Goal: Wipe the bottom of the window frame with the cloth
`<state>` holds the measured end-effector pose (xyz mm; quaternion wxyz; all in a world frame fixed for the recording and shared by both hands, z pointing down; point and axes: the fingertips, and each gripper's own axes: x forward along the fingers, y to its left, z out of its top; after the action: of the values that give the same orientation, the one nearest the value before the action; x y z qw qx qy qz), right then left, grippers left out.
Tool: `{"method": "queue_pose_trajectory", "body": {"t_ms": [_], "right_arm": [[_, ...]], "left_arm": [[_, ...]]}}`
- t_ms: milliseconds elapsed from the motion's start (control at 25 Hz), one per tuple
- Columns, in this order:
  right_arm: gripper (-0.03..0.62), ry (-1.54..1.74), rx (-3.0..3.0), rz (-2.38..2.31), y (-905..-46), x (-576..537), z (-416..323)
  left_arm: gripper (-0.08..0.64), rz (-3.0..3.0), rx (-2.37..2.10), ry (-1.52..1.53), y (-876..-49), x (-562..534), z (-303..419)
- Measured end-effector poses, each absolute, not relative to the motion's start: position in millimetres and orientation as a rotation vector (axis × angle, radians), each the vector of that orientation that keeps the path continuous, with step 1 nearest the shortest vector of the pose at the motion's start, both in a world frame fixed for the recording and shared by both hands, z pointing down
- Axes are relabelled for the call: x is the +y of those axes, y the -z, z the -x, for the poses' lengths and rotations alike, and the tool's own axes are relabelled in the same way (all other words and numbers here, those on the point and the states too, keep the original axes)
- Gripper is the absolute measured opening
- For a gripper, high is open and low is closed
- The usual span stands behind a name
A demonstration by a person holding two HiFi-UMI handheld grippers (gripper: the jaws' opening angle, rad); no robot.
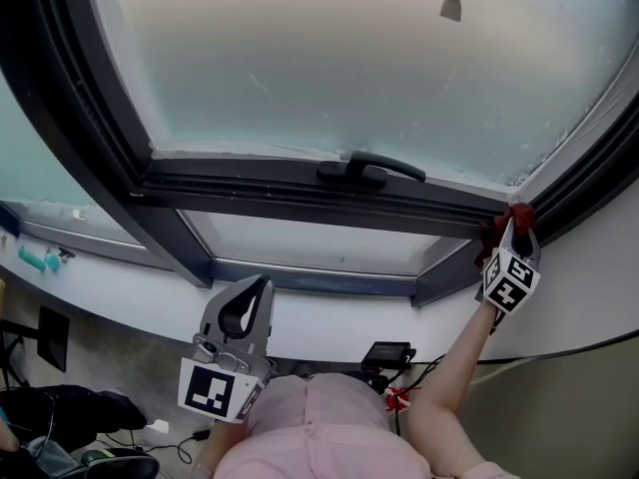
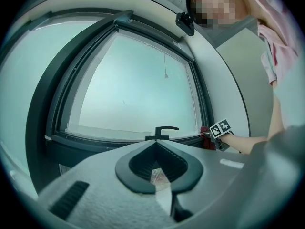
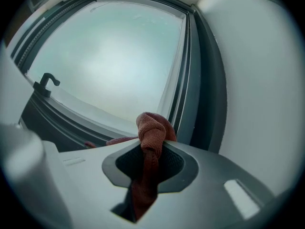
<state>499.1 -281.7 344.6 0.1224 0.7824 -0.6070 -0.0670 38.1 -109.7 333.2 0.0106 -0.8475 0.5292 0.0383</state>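
A red cloth (image 3: 152, 130) is bunched between the jaws of my right gripper (image 3: 150, 163), which is shut on it. In the head view that right gripper (image 1: 513, 236) presses the cloth (image 1: 496, 230) against the right end of the dark window frame's bottom rail (image 1: 290, 193), at the corner. My left gripper (image 1: 252, 292) hangs low, below the sill and apart from the frame. Its jaws are shut with nothing held (image 2: 162, 194). From the left gripper view the cloth (image 2: 206, 140) and the right gripper's marker cube (image 2: 220, 127) show far right.
A black window handle (image 1: 367, 171) sits mid-rail, left of the cloth. A white wall (image 1: 589, 287) borders the frame on the right. A blind-cord weight (image 1: 451, 6) hangs against the glass. Cables and a black device (image 1: 387, 353) lie on the floor, with a dark bag (image 1: 75, 407) at lower left.
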Motion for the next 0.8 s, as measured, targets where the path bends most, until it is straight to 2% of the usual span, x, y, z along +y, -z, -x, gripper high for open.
{"method": "queue_pose_trajectory", "body": {"t_ms": [360, 520, 800], "right_arm": [[0.077, 0.24, -1.714, -2.313, -333, -274, -491], [0.078, 0.351, -2.019, -2.287, -307, -242, -413], [0.077, 0.446, -2.457, -1.877, -301, -217, -247]], "left_arm": [[-0.007, 2.619, 1.687, -0.118, -334, -97, -19], [-0.006, 2.634, 1.675, -0.105, -335, -97, -16], [-0.008, 2.666, 1.623, -0.088, -335, -97, -18]]}}
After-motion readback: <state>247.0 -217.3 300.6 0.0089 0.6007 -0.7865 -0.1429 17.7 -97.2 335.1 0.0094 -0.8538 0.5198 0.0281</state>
